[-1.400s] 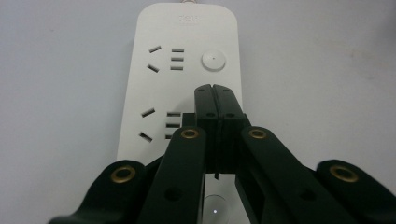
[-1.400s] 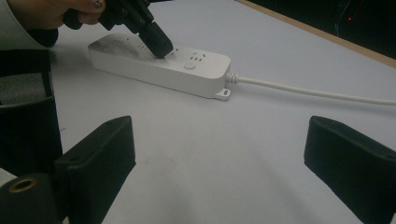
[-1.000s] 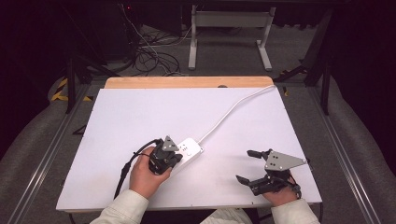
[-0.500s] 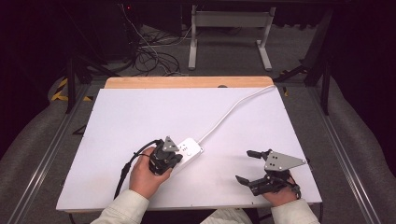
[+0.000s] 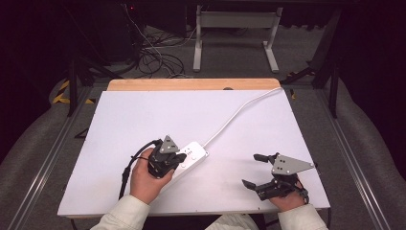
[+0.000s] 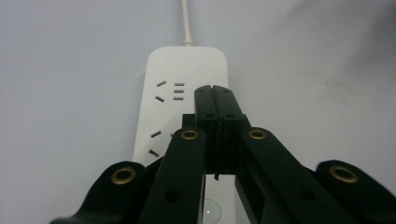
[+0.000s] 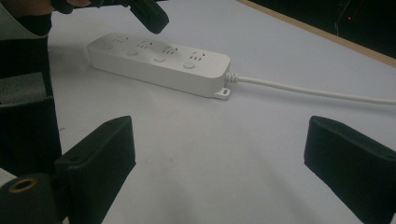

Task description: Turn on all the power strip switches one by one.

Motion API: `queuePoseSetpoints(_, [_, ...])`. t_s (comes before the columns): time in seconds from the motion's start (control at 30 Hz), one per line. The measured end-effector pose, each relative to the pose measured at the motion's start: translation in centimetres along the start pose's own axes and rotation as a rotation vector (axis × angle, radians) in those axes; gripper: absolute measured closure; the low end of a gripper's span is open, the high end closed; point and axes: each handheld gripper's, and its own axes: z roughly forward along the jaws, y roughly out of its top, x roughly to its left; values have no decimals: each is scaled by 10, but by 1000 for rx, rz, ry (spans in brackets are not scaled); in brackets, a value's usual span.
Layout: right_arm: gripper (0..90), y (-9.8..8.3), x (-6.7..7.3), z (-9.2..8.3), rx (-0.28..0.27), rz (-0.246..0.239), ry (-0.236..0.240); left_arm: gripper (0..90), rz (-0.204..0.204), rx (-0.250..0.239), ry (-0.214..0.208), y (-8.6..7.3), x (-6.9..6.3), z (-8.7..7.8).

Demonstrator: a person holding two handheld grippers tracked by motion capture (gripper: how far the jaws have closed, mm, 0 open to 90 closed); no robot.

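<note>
Left gripper (image 5: 178,158) low over the power strip (image 5: 191,155) at lower centre of the high view, jaws pressed together, nothing pinched; closed tip above the strip's buttons, probably to poke a switch. Right gripper (image 5: 256,170) at lower right, jaws spread wide and empty, parked well apart. Cord (image 5: 239,111) trailing toward the upper right over the white table (image 5: 143,115).

This looks like a lab or test room set up for recording, not a home. A plain table (image 5: 143,85) with a wooden edge carries a bare white board (image 5: 158,115). Round it lie grey floor, metal rails (image 5: 45,163), loose black cables (image 5: 158,60), a white metal stand (image 5: 234,28) and yellow-black hazard tape (image 5: 61,91), all against dark surroundings
</note>
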Motion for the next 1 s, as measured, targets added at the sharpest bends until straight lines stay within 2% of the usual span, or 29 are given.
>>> queuePoseSetpoints(0.37, [94, 0, 1, -1, -1, -2, -2, 900, -9, -3, -11, 1, 0, -1])
queuePoseSetpoints(0.63, [94, 0, 1, 0, 1, -1, 0, 900, -21, -17, -41, 6, 2, 1])
queuePoseSetpoints(0.9, [94, 0, 1, 0, 3, 1, 0, 900, -28, -12, -70, 15, 2, 17])
queuePoseSetpoints(1.0, [94, 0, 0, 0, 2, 1, 1, 900, -26, -3, -67, 16, 2, 23])
